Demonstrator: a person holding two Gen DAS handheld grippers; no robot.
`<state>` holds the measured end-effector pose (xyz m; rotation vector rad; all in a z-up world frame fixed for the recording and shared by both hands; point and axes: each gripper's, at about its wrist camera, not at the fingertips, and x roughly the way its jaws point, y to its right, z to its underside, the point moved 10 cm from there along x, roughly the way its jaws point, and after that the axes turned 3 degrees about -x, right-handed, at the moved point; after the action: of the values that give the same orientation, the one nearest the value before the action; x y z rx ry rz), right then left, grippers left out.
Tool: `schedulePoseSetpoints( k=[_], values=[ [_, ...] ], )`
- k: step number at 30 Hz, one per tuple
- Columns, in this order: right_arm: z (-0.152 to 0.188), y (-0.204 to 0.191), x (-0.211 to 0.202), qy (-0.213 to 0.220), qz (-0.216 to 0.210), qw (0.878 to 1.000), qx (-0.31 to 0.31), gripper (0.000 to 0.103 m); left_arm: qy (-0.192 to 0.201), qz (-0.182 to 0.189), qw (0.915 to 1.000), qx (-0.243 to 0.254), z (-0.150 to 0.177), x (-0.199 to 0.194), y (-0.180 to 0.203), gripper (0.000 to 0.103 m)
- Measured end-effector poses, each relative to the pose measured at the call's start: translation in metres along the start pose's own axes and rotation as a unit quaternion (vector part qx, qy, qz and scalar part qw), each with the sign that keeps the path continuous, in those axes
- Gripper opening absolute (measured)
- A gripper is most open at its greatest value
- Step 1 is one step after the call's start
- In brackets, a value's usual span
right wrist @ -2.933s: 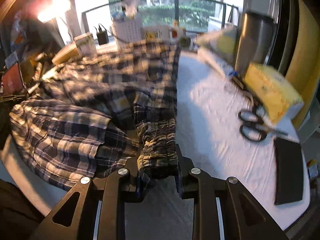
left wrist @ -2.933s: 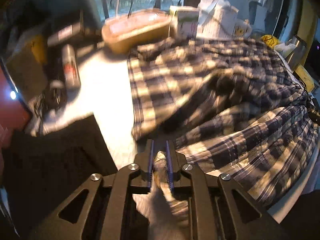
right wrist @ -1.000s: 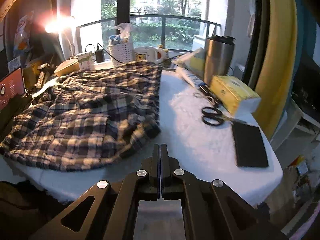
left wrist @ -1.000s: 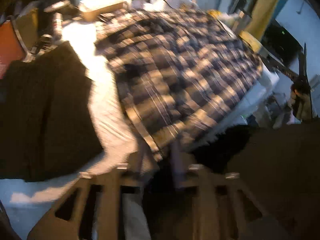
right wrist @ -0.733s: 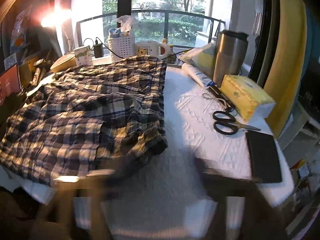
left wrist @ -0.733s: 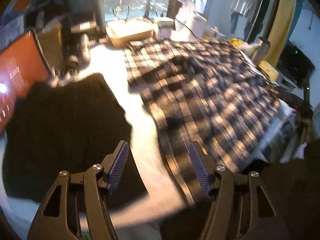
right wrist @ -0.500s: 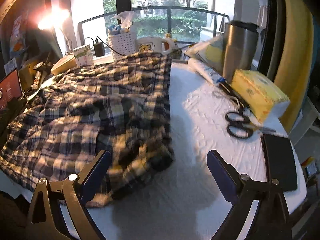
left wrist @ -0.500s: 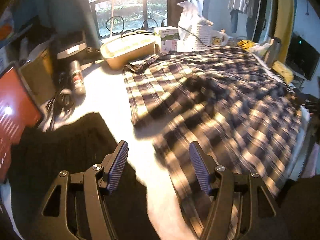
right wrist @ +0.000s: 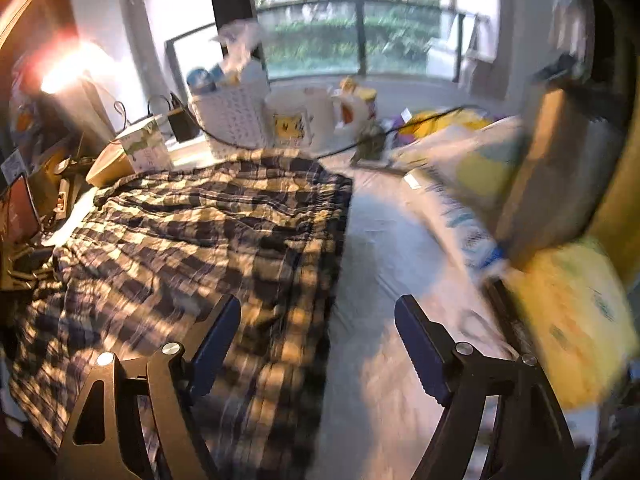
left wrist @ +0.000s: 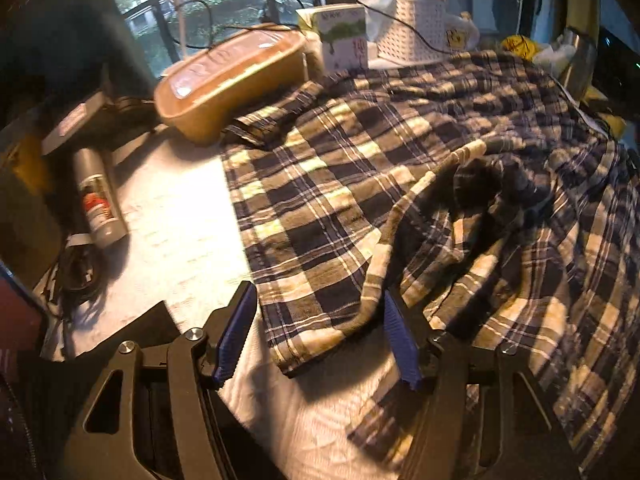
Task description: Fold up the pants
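Note:
The plaid pants (left wrist: 360, 184) lie rumpled across the white-covered table (left wrist: 176, 216). In the left wrist view a hem corner of a folded-over leg lies on the table between my left gripper's (left wrist: 319, 300) blue pads; its jaws are closing and the pads do not press the cloth. In the right wrist view, which is blurred, the pants (right wrist: 192, 248) fill the left half. My right gripper (right wrist: 318, 306) hovers over their right edge and the bare table (right wrist: 384, 248); its jaws are wide apart and closing, and the pads touch nothing.
A tan lidded box (left wrist: 232, 80), a carton (left wrist: 346, 36) and a white basket (left wrist: 416, 28) line the far edge. A spray can (left wrist: 98, 200) and a black cloth (left wrist: 132, 340) lie at the left. A yellow tissue pack (right wrist: 572, 320) and a steel tumbler (right wrist: 560, 160) stand at the right.
Both grippers let go of the pants, drew back, then moved forward over the table again. The right gripper went from shut to wide open. The pants now lie folded over.

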<state>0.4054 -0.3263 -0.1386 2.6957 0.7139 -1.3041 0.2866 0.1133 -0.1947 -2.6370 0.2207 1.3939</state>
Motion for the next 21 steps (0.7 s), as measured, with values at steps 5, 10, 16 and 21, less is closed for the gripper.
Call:
schedulePoseSetpoints(
  k=[5,10,16,21],
  values=[
    [-0.007,-0.006,0.052,-0.046,-0.006,0.998,-0.039,0.045,0.001,0.029,0.9996,-0.006,0.002,-0.005,0.012,0.004],
    [-0.001,-0.016,0.057,-0.050,0.009,0.995,-0.080,0.025,-0.012,0.037,0.9987,-0.033,0.016,-0.011,0.005,0.004],
    [0.009,-0.017,0.029,-0.045,0.019,0.994,-0.095,0.025,-0.036,0.061,0.9964,-0.046,0.022,-0.021,0.001,0.006],
    [0.005,-0.012,0.029,-0.038,0.019,0.996,-0.083,0.030,-0.039,0.037,0.9979,-0.036,-0.006,-0.022,-0.025,0.040]
  ],
)
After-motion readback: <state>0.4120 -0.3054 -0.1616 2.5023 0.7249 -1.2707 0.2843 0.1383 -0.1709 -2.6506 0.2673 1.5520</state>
